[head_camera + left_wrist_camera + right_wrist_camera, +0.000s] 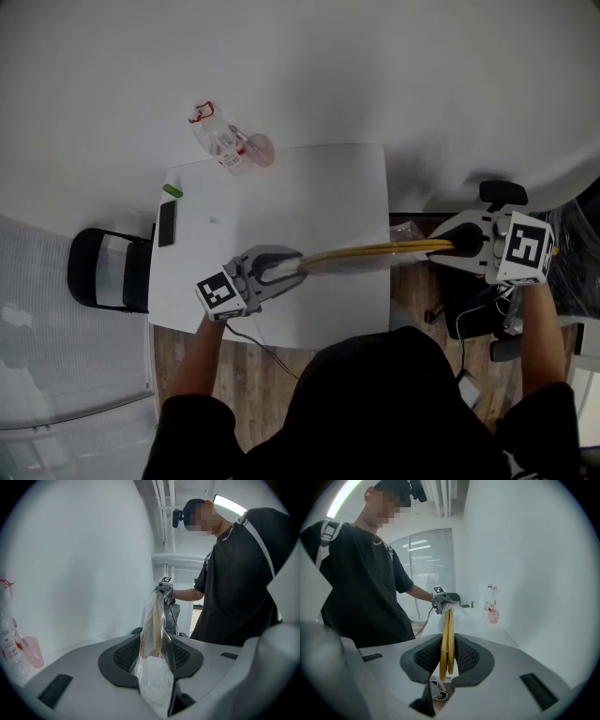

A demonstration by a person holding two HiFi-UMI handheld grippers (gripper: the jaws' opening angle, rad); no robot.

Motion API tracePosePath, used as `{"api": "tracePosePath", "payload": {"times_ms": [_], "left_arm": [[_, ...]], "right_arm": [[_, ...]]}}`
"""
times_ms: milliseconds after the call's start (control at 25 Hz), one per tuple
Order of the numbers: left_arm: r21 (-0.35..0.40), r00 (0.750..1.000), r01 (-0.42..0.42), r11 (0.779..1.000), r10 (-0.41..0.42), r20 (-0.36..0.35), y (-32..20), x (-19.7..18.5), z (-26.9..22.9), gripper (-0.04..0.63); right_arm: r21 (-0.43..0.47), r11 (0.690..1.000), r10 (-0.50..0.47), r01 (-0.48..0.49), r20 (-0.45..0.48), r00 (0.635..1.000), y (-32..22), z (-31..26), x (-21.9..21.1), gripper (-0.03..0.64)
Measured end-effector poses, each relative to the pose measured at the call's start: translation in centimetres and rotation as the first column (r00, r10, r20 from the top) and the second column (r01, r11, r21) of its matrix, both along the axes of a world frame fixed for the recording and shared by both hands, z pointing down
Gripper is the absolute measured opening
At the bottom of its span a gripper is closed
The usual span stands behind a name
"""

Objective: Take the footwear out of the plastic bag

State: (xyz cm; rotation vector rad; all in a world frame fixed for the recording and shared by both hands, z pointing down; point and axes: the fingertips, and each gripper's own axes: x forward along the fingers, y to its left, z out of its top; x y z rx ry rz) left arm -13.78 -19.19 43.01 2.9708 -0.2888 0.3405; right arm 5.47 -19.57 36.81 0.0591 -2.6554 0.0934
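Both forearms reach forward past the near edge of the bench [309, 192]: the left over its near part, the right beyond its right edge, above the floor. Open bench top runs back to a bottle [217, 141] at its far left corner. The left hand-held gripper [294, 265] is clenched on the plastic bag [153, 679]. The right hand-held gripper [448, 247] grasps the yellow footwear [375, 251], which spans the bench's right edge between them.

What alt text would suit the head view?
Seen from above, the left gripper clamps a clear plastic bag and the right gripper clamps thin yellow footwear, stretched between them past a white table edge.
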Motion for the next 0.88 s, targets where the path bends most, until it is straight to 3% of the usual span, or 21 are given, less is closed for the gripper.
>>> {"api": "tracePosePath", "payload": {"times_ms": [120,600,880], "left_arm": [[-0.009,1.000,0.011,1.000,-0.011,0.020,0.0,-0.2,0.9,0.150],[-0.051,0.998,0.044,0.998,-0.042,0.042,-0.1,-1.1,3.3,0.140],[-0.086,0.994,0.110,0.990,-0.110,0.013,-1.2,-2.7,3.9,0.137]], "right_arm": [[0.034,0.999,-0.035,0.036,-0.016,0.999,-0.1,0.7,0.5,0.071],[0.032,0.999,0.003,-0.002,-0.034,0.999,0.2,1.2,2.2,0.071],[0.030,0.999,0.032,-0.031,-0.034,0.999,-0.5,1.0,3.6,0.071]]}}
